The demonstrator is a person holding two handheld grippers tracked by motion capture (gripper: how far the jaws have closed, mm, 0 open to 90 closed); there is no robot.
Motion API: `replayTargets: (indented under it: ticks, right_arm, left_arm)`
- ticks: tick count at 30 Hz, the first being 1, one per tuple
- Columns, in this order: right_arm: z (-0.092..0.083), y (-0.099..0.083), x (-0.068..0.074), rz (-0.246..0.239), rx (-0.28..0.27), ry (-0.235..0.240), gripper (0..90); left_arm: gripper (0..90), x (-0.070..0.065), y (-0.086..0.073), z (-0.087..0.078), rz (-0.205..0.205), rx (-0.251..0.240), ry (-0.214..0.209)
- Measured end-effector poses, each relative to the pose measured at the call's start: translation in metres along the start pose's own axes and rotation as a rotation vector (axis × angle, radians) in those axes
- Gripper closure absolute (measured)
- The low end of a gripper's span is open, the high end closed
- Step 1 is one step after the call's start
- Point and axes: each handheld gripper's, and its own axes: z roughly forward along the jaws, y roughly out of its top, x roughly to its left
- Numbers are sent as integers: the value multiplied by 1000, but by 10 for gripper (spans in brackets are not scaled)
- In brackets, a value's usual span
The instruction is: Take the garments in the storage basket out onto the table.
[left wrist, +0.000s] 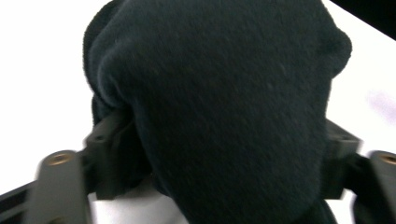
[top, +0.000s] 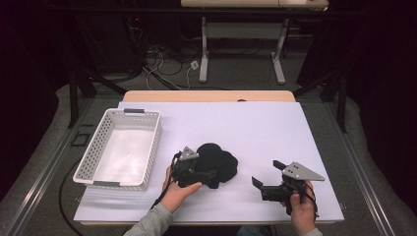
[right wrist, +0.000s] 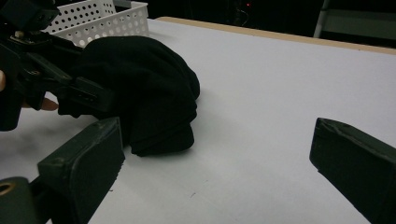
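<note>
From the high view, a black cloth [top: 219, 161] is lying bunched near the middle of the white table [top: 255, 128]. The left gripper [top: 212, 177] is reaching into its near edge, and the dark jaws are merging with the fabric, so their tips are hard to make out. A white perforated basket [top: 118, 147] is sitting at the table's left edge, well apart from the right gripper [top: 268, 174], which is hovering with jaws spread over bare surface near the front right edge.

In the left gripper view, the black cloth [left wrist: 224, 107] is bulging up between both jaws, which are pinching it from either side; its top is cut off.

In the right gripper view, the right gripper's jaws are standing wide apart over open table, with the cloth [right wrist: 144, 93] and left gripper [right wrist: 79, 95] beyond, the basket [right wrist: 100, 18] partly hidden behind them.
</note>
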Motion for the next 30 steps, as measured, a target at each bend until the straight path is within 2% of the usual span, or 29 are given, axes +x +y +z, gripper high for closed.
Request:
replayTargets:
  ticks: [3,7,17,23,25,26,30]
  right_arm:
    - [0,0,0,5,-1,0,28]
    - [0,0,-1,-1,-5,0,28]
    - [-1,0,0,2,-10,-2,27]
    - [-1,1,0,5,-11,-4,28]
    - [-2,1,0,0,-10,-6,27]
    - [-2,1,1,5,-13,-3,28]
    - [-2,1,1,3,-10,-2,27]
  left_arm:
    - [138,-1,1,-4,-8,-18,3]
    - [12,-2,3,-7,-26,-21,-5]
    - [3,-5,11,-26,-38,-71,-13]
    - [3,-10,22,-55,-26,-134,-13]
    - [2,-12,27,-68,-25,-167,-15]
    - [3,-12,29,-76,-4,-176,-8]
    - [3,-6,33,-106,-11,-231,6]
